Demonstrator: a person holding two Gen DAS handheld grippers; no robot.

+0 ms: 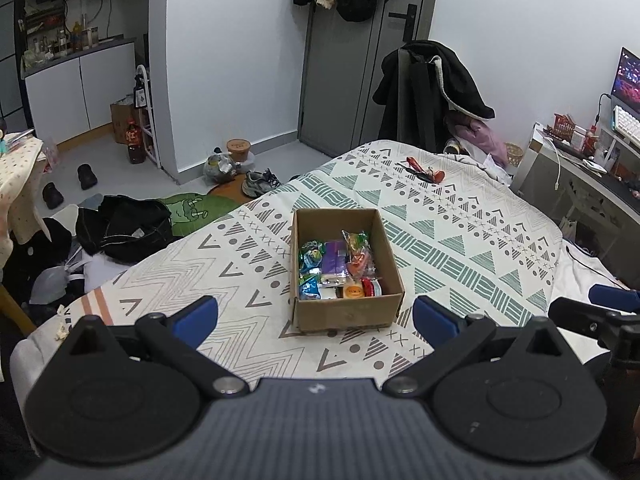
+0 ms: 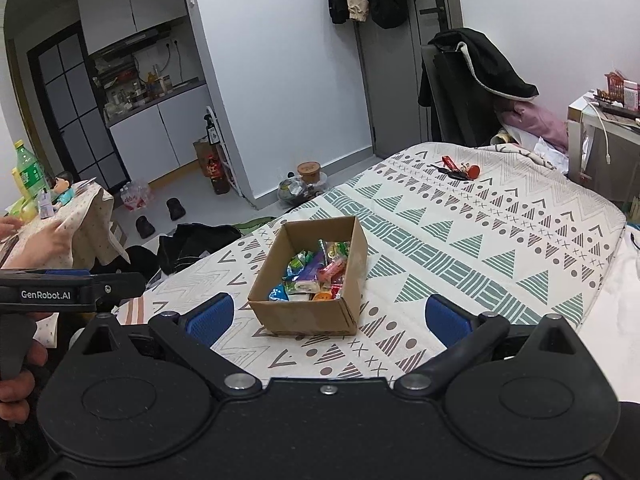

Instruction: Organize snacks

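Observation:
An open cardboard box (image 1: pixel 348 312) sits on the patterned bed cover (image 1: pixel 460 240). It holds several wrapped snacks (image 1: pixel 340 264), among them a purple pack, green and blue packets and a red one. My left gripper (image 1: pixel 316 316) is open and empty, held above the bed just short of the box's near wall. In the right wrist view the same box (image 2: pixel 308 316) and its snacks (image 2: pixel 316 272) lie ahead and slightly left. My right gripper (image 2: pixel 328 320) is open and empty, near the box's front wall. The other gripper's blue-tipped fingers show at the edges of both views.
A red key fob and small items (image 1: pixel 424 172) lie at the bed's far end. A chair draped with a black coat (image 1: pixel 432 88) stands beyond. A desk (image 1: pixel 592 168) is at right. Black clothes (image 1: pixel 124 228) and shoes lie on the floor at left.

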